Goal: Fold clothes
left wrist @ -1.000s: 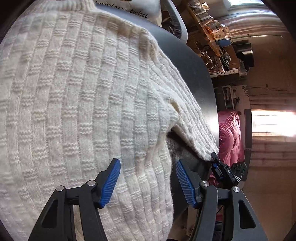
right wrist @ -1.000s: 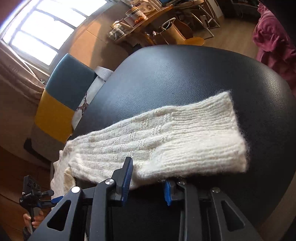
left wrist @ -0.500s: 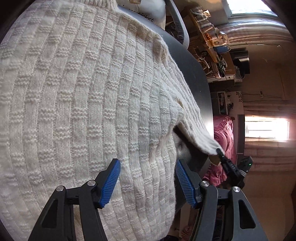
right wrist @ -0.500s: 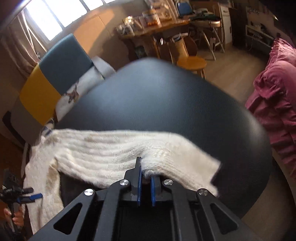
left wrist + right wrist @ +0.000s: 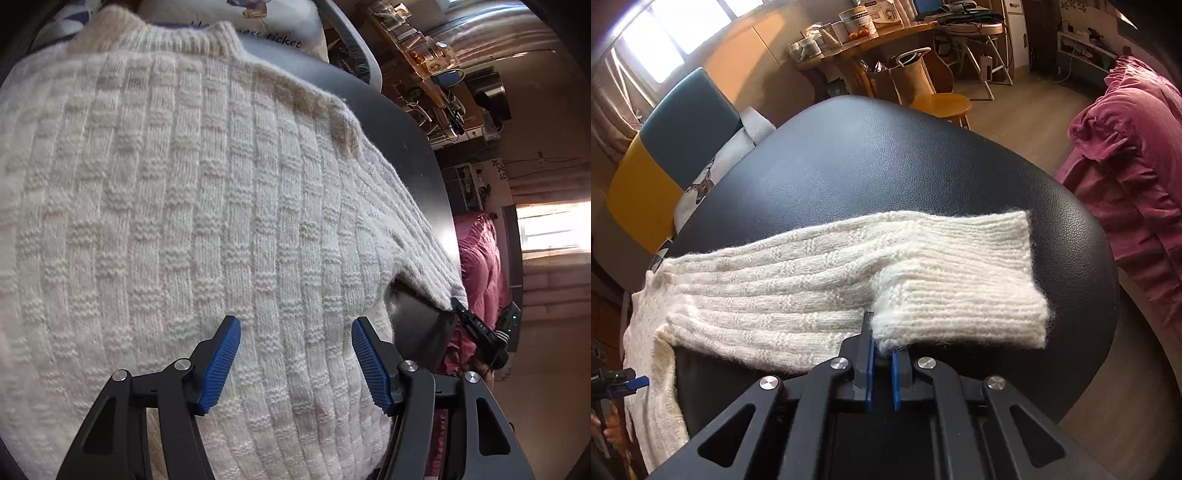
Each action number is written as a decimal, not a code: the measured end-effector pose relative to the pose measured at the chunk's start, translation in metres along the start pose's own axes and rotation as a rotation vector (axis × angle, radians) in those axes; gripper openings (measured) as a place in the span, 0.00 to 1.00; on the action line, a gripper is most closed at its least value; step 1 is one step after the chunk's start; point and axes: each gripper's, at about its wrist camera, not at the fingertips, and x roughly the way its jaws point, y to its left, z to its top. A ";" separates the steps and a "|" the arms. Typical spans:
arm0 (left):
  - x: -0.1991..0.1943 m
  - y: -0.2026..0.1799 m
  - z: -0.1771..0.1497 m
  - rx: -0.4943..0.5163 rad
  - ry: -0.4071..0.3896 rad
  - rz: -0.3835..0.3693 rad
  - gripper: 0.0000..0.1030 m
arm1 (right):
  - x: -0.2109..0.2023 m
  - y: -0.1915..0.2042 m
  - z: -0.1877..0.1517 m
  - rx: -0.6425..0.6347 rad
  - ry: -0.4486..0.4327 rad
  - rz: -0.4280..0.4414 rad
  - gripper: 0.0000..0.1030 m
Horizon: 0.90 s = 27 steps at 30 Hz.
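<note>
Since the earlier frame my right gripper (image 5: 881, 352) has closed on the sleeve cuff (image 5: 960, 291) of the cream knit sweater (image 5: 192, 206), spread across the black table (image 5: 886, 162), for folding inward toward nine o'clock, while my left gripper (image 5: 295, 354) hovers open over the body to steady it.

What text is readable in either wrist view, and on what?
"ticket": dark script on the white cushion behind the sweater; the word before it is hidden behind the sweater's collar.
Big tin on the wooden counter in the right wrist view: printed label, too blurred to read.
Black handheld device at the table edge in the left wrist view: small light marking, too small to read.
Nothing else legible.
</note>
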 end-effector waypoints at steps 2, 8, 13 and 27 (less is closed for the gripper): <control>-0.001 -0.011 0.013 0.025 -0.017 0.010 0.62 | -0.006 0.000 0.003 -0.023 -0.059 -0.035 0.06; 0.009 -0.035 0.031 0.083 -0.008 0.032 0.62 | -0.003 -0.008 0.015 -0.054 -0.076 -0.033 0.15; 0.031 -0.039 0.027 0.116 0.034 0.050 0.62 | -0.019 -0.064 0.001 0.237 -0.044 0.276 0.21; 0.038 -0.036 0.030 0.114 0.031 0.071 0.62 | 0.004 -0.025 0.060 -0.022 0.089 -0.036 0.13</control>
